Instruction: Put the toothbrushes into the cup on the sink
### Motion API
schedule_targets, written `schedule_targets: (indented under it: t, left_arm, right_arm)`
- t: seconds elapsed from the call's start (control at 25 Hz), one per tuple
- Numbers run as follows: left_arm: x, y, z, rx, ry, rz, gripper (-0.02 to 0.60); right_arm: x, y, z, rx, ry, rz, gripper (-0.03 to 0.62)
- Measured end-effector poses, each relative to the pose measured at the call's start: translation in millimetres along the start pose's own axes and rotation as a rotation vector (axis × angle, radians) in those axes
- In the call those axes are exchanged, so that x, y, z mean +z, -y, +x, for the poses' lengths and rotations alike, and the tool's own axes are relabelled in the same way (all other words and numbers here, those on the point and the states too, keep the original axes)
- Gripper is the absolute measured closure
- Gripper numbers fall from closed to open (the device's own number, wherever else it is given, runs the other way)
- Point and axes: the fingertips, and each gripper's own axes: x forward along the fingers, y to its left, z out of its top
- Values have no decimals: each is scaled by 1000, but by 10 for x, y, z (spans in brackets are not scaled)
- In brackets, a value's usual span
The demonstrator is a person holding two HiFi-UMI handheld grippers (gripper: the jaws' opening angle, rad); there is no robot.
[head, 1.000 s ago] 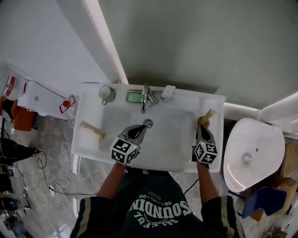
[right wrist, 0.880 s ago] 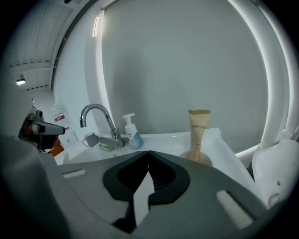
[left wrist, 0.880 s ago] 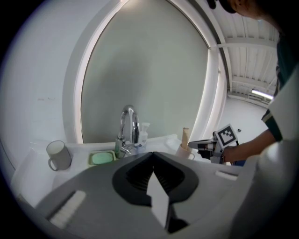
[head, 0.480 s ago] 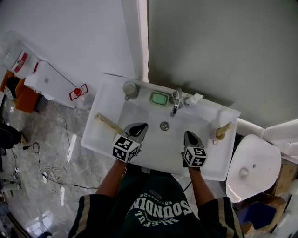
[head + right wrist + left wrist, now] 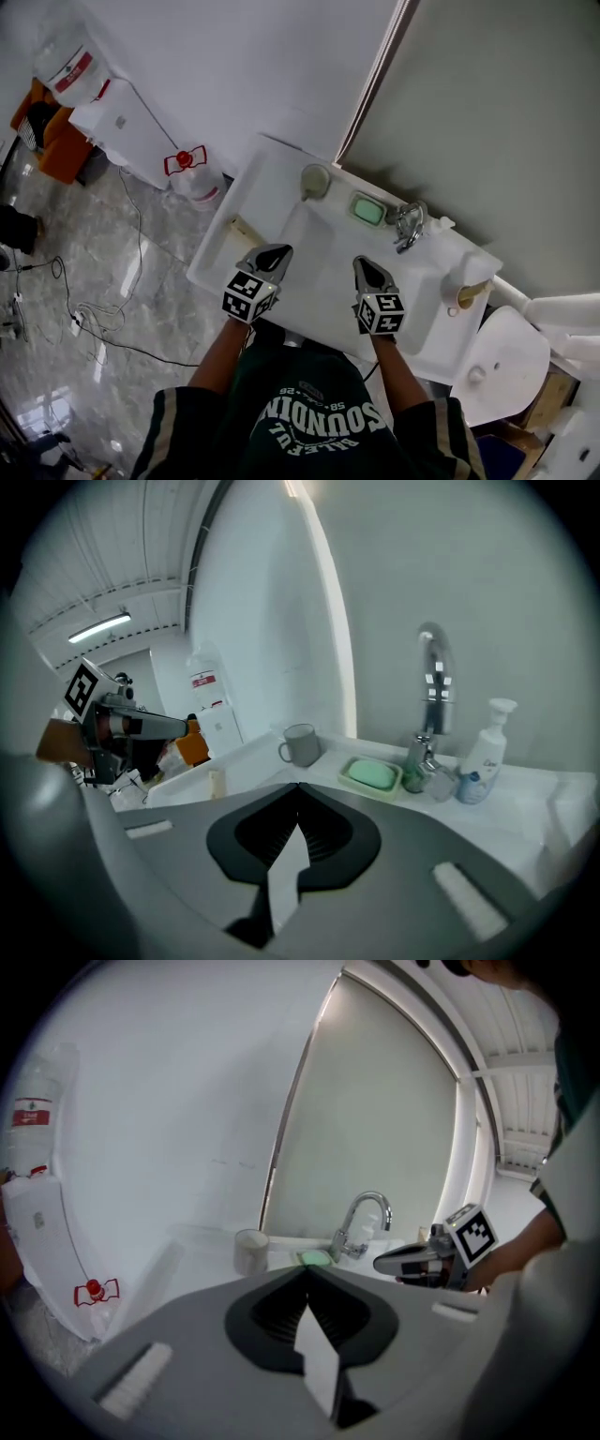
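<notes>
Swung leftward across the sink [image 5: 323, 248] since a second ago, left claw [image 5: 272, 253] and right claw [image 5: 366, 266] hover, both pressed together and empty, short of the cup [image 5: 315, 180].

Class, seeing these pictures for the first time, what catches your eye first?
Two grippers with marker cubes, the left gripper and right gripper, hover shut and empty over the white sink. Along its back rim a grey cup, a green soap and the faucet stand in a row. A toothbrush lies at the left end, another toothbrush at the right.
</notes>
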Motion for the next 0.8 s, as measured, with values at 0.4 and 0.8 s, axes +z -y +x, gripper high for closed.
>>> schedule_targets:
  t: [0.4, 0.8]
  left_arm:
    - [-287, -1016, -747, 149, 20, -95, 531]
    - [-496, -1539, -1166, 225, 40, -161, 531]
  right_arm:
    - [288, -1125, 955, 212, -89, -141, 590]
    - [16, -2089, 1844, 433, -398, -306, 505]
